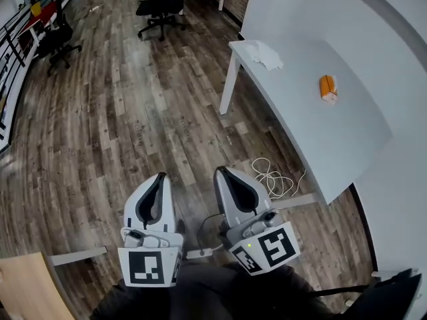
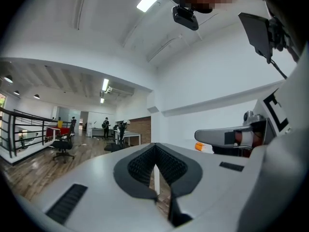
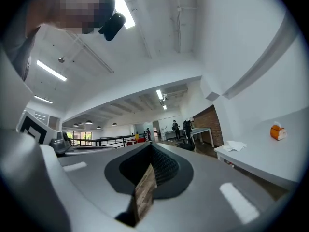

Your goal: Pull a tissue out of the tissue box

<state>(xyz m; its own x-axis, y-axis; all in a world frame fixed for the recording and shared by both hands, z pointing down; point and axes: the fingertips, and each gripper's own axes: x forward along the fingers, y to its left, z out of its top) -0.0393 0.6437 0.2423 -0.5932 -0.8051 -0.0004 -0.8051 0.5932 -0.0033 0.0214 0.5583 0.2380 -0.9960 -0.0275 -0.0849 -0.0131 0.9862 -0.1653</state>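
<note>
Right claw [image 1: 225, 173] clear of table [image 1: 293, 112] edge

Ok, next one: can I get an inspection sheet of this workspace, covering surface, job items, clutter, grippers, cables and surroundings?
Surface: white table at the right, mostly bare.
Job's things: small orange box, apparently the tissue box, standing on the table; crumpled white tissue lying near the far corner, apart from the box.
Clutter: nothing seen beyond those two.
Grippers: left gripper and right gripper both shut and empty, held over the floor, short of the table.
Cables: loose white cable coiled on the floor by the table edge.
Surroundings: wood floor, black office chairs, railing at the left.
</note>
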